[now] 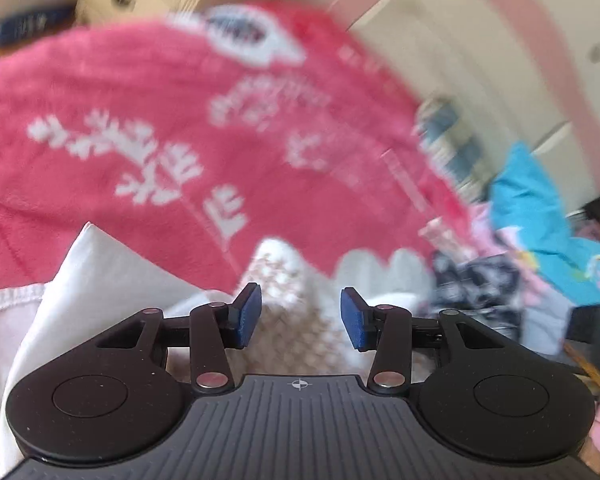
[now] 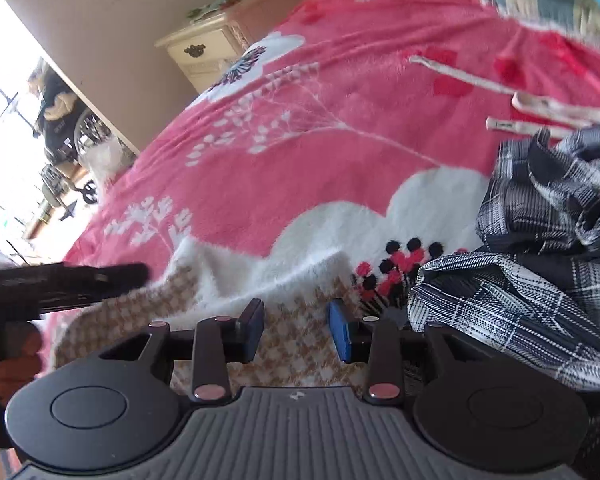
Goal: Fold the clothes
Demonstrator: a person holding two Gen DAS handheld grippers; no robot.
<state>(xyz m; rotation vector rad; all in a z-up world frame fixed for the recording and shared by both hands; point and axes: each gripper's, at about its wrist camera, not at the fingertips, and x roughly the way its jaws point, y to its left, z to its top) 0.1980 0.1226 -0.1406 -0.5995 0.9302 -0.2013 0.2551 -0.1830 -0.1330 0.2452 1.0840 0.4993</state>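
A: Where do the two claws stand?

B: Both point forward and downward over the bed. In the left wrist view the left gripper (image 1: 301, 317) fills the bottom of the frame, its blue pads (image 1: 249, 316) apart with nothing between them. Beneath the gap lies a fuzzy tan-and-white houndstooth garment (image 1: 296, 320), at lower centre. The pads do not press on it.

A: And the right one?

B: Much the same. The right gripper (image 2: 296, 330) sits at the bottom of the right wrist view, jaws parted and empty, over the same houndstooth garment (image 2: 300, 344), which spreads from lower left to lower centre on the pink blanket (image 2: 300, 140).

A: Can you see either hand?

B: Only a little. At the far left edge of the right wrist view some fingers (image 2: 12, 360) curl round a dark handle, with the other black tool reaching in level above them. I cannot tell more of the grip.

A: What other clothes are about?

B: A black-and-white plaid garment (image 2: 540, 260) lies crumpled at the right of the right wrist view, just beside the houndstooth piece. A white cloth (image 1: 80, 280) with a stitched hem lies at the lower left of the left wrist view. A bright blue garment (image 1: 540, 232) lies at the right there, though that view is blurred.

A: Anything beyond the bed?

B: A cream nightstand (image 2: 204, 52) at the upper left.
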